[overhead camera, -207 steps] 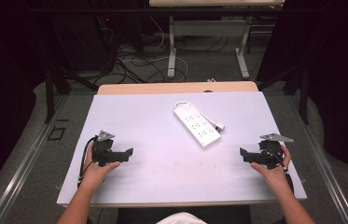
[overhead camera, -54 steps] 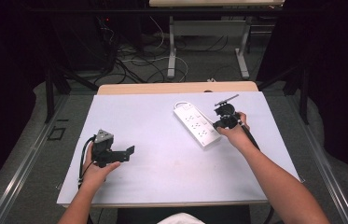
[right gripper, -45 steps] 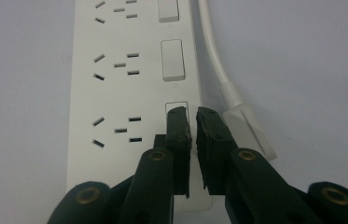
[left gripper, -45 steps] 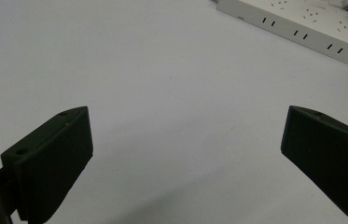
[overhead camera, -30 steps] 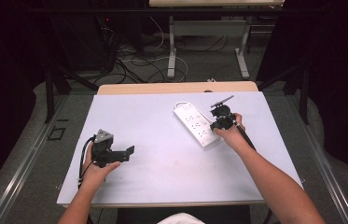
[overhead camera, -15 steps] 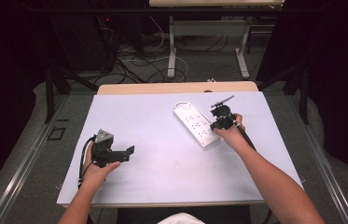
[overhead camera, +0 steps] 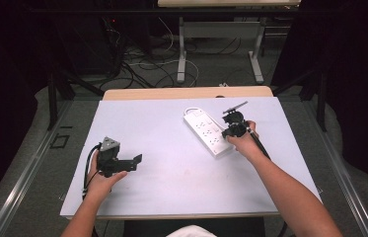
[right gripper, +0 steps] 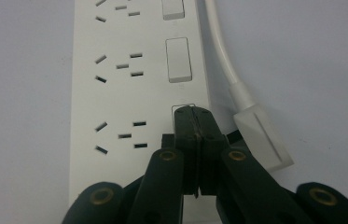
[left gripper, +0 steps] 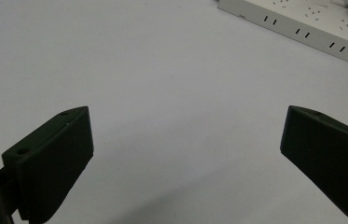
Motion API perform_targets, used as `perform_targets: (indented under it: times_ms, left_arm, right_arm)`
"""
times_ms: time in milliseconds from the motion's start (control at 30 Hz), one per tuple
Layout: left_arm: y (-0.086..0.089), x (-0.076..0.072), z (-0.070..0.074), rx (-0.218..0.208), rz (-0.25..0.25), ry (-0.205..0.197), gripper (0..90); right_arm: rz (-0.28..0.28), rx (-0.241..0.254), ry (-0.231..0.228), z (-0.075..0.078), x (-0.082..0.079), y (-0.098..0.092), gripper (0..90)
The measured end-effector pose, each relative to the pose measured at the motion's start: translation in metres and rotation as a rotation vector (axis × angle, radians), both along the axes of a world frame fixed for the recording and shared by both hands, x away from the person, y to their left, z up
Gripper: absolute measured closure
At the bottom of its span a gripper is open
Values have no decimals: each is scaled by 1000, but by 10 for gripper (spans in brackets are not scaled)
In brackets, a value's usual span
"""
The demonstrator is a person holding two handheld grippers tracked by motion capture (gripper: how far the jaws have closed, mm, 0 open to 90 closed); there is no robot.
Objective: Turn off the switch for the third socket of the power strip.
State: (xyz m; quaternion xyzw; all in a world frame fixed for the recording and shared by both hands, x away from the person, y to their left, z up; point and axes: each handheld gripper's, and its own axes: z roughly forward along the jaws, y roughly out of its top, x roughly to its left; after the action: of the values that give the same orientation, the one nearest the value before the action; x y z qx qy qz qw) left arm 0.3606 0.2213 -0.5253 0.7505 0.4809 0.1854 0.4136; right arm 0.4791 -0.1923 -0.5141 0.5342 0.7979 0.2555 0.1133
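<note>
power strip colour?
White power strip, clearest in the right gripper view.

White power strip (overhead camera: pixel 208 133) with white cord (right gripper: pixel 222 51), black tools (right gripper: pixel 194 122), pale lilac table (overhead camera: pixel 171 173).

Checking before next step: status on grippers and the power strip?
Right gripper shut, tips on power strip switch. Left gripper open, off to the side. Strip's plug beside the tips.

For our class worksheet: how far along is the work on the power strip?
Done: the right gripper has reached the power strip, jaws shut. In hand: its tips sit on the nearest switch. Left: two farther switches are untouched; the left gripper waits open.
</note>
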Motion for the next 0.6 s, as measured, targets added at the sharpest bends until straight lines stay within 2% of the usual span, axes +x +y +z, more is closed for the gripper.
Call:
perform_targets:
  times_ms: [167,200,333,467,600]
  left_arm:
    - [0,0,0,0,1,0,22]
    - [0,0,0,-1,1,0,22]
    - [0,0,0,0,0,-1,22]
    - [0,0,0,6,-3,-3,22]
    - [0,0,0,5,-5,-6,22]
  right_arm:
    - [9,-3,-12,0,-1,1,900]
    - [16,-18,-12,0,-1,0,900]
    - [13,-26,3,-1,-1,1,900]
    - [-1,2,9,-2,-1,-1,900]
    - [7,-8,8,-2,-2,-1,900]
